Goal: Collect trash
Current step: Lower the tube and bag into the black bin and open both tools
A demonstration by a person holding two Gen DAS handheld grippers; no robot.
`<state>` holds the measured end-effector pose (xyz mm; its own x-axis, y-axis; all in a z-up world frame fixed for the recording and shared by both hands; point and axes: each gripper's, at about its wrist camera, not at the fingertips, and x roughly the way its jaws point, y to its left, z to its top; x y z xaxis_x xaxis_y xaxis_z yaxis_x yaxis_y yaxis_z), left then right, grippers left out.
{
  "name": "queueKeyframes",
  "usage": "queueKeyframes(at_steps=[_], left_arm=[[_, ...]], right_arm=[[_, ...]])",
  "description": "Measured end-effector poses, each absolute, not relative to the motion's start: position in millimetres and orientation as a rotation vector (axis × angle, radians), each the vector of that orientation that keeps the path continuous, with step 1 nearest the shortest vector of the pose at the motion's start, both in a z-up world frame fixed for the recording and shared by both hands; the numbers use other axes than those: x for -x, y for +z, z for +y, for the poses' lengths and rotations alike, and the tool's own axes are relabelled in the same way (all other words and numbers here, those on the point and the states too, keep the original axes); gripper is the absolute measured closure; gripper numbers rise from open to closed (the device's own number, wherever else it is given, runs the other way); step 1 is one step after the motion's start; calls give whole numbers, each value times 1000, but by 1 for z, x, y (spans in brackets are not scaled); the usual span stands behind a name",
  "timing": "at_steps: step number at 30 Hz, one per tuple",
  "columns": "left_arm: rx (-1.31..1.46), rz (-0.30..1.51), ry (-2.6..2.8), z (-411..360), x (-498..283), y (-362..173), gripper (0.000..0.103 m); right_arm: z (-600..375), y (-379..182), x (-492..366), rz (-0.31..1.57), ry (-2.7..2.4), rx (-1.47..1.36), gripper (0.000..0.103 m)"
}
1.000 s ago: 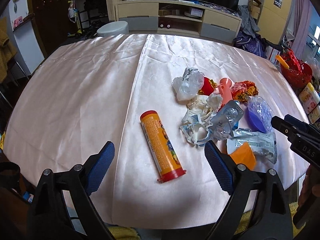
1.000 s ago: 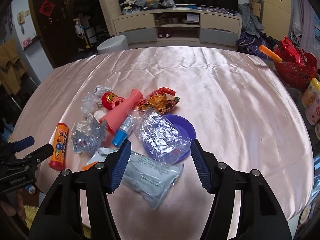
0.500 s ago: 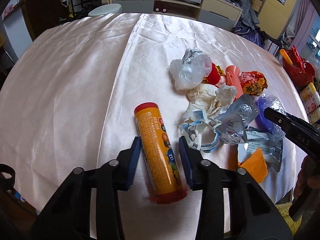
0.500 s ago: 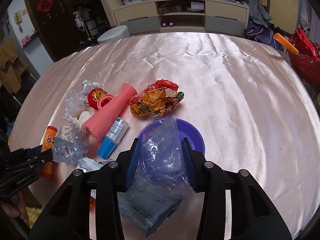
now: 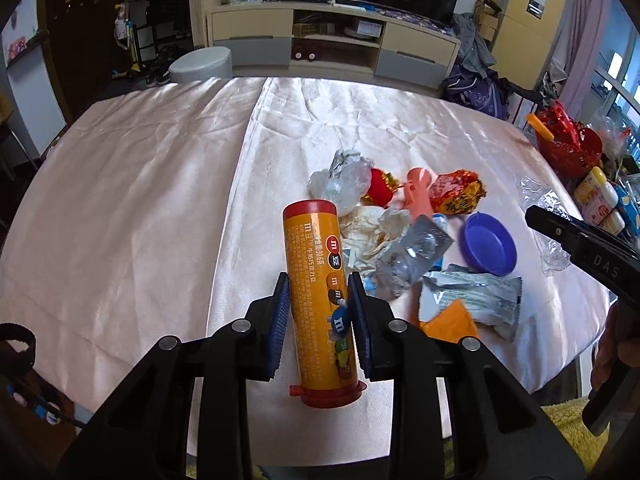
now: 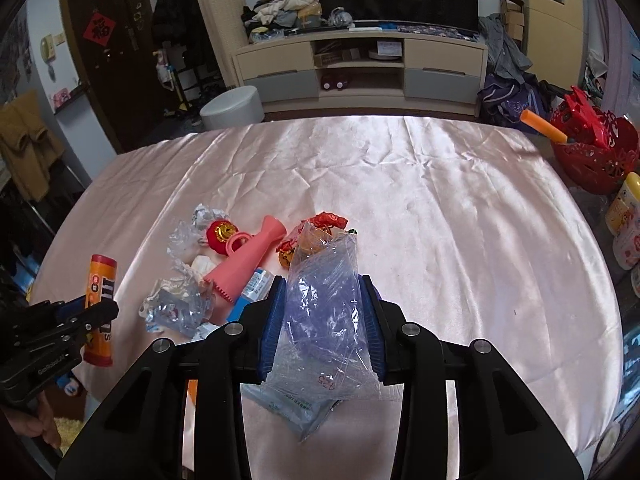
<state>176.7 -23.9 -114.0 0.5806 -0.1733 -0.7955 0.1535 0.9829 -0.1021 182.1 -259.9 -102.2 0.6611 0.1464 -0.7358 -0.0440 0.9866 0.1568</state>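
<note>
- The left tongs [image 5: 318, 312] had closed on the candy tube [image 5: 320, 300], gripping it about mid-length with both blue pads against its sides. A second earlier they stood wide open with the tube lying flat on the worktop [image 5: 140, 208]; half a second earlier they straddled it.
- The tube now appeared raised off the cloth, its far red cap pointing toward the bowl [image 5: 490, 245] side of the pile, its near cap below the pads.
- The right tongs [image 6: 323, 320] had likewise shut on the clear bag [image 6: 328, 300], which earlier lay draped over the bowl. The bag now hung crumpled between the pads, lifted off the bowl.
- In the left view the bowl sat uncovered, which fits the bag having been pulled away.
- Left of the bowl, the rest of the pile lay on the cloth: a pink cone [image 6: 250, 264], a red-gold wrapper [image 5: 456, 194], tissue [image 5: 372, 232], a crumpled blister pack [image 5: 416, 252], and a white sachet [image 5: 472, 300] just in front of the bowl.
- Judgement: two pieces seemed secured at once, so the pick-up step looked done for both; each still needed carrying to a bin, and none showed in either view.
- Most of the litter remained, so the task looked barely begun.
- The thin bag might slip from the pads.
</note>
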Motion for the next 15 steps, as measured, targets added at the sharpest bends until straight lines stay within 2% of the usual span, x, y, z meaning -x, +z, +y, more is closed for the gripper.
queueKeyframes(at_steps=[8, 15], left_arm=[[17, 846, -268, -21, -110, -79, 76], [-3, 846, -314, -24, -44, -83, 76]], right_arm=[[-253, -75, -113, 803, 120, -118, 65], [-233, -85, -48, 814, 146, -115, 65]])
